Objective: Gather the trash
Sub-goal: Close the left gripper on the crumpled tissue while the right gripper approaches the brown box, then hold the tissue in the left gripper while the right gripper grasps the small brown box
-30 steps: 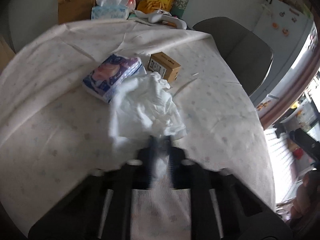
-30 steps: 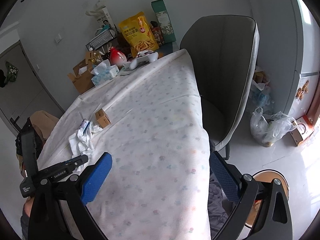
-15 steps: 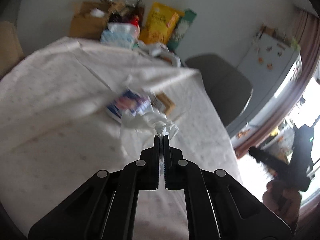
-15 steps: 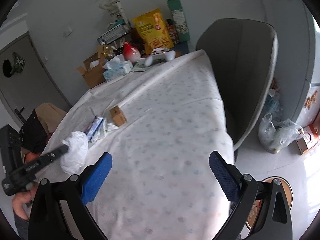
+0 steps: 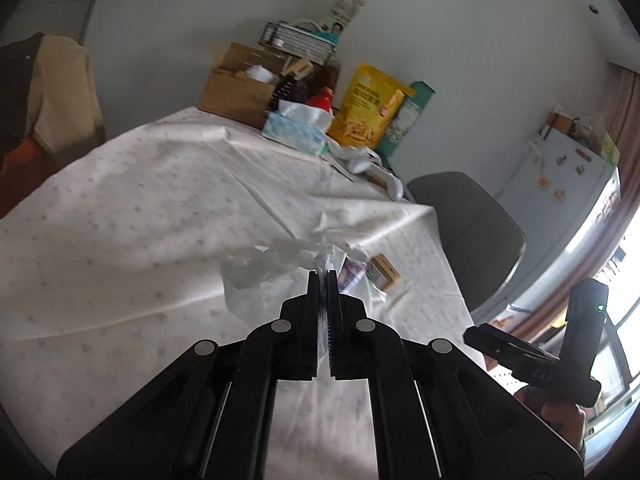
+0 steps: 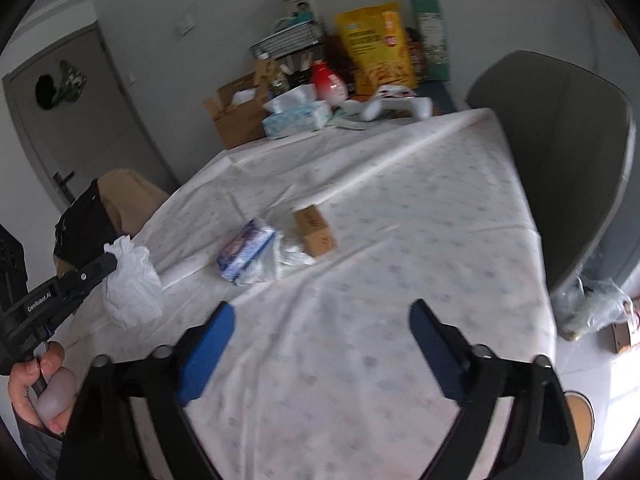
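Observation:
My left gripper (image 5: 323, 274) is shut on a crumpled white tissue (image 5: 272, 266) and holds it in the air above the table; the tissue also shows in the right wrist view (image 6: 132, 284), hanging from the left gripper (image 6: 112, 258) at the table's left edge. My right gripper (image 6: 320, 320) is open and empty above the near part of the table. On the tablecloth lie a blue-purple tissue packet (image 6: 244, 250), a crumpled white wrapper (image 6: 286, 258) and a small brown box (image 6: 316, 230).
The table has a pale patterned cloth (image 6: 400, 200). At its far end stand a cardboard box (image 6: 236, 114), a tissue box (image 6: 298, 116), a yellow snack bag (image 6: 378, 46) and a white game controller (image 6: 396, 106). A grey chair (image 6: 560, 152) stands to the right, plastic bags (image 6: 596, 308) on the floor.
My left gripper has lifted the white tissue off the table and carried it up and to the left. My right gripper has moved closer over the table.

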The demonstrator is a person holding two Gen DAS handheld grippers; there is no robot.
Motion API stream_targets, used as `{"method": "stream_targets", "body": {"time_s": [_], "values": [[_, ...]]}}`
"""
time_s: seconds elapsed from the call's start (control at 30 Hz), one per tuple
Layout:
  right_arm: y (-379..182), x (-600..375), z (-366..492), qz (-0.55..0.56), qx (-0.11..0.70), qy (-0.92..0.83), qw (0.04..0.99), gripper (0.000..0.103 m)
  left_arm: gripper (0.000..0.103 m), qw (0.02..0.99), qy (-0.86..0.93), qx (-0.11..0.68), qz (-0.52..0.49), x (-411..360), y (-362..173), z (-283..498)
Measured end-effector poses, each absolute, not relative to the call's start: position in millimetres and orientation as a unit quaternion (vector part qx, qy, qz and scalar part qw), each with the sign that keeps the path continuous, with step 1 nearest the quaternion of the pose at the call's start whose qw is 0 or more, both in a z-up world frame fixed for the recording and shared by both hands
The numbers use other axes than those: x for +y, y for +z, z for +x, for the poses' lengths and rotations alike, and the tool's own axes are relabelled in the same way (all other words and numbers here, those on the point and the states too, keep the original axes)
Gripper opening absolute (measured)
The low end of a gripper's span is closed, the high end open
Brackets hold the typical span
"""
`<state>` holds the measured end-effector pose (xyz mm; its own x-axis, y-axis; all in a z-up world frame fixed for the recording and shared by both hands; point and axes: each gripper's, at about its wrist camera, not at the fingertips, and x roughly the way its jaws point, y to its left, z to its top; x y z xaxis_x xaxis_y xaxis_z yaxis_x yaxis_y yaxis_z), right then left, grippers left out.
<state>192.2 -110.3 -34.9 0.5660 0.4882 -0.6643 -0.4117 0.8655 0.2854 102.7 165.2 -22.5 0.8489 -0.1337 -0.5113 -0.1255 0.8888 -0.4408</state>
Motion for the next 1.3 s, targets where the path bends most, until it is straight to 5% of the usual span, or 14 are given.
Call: {"method": "stream_targets", "body": {"time_s": [0.27,0.53,0.63,1.3], "values": [[-38.3,-70.0,230.6,0.005,0.396,0.251,0.883,0.062,0.004,0.931,0.009,0.273,-0.243,179.2,-25.5,109.9],[-72.9,-40.8,290.9,-0.046,0.422,0.231,0.875,0.058,0.004,0.925,0.029,0.287,-0.247,188.7,-40.3,127.7],[-79.5,-35.7,298.6,-0.051,0.429,0.244,0.869,0.029,0.004,0.921,0.035,0.293,-0.254,191.4,-48.0,133.7],[-28.5,-131.6,207.6,0.016,0.37,0.238,0.898,0.028,0.004,0.931,-0.005,0.273,-0.241,151.5,-19.7,125.3]]}}
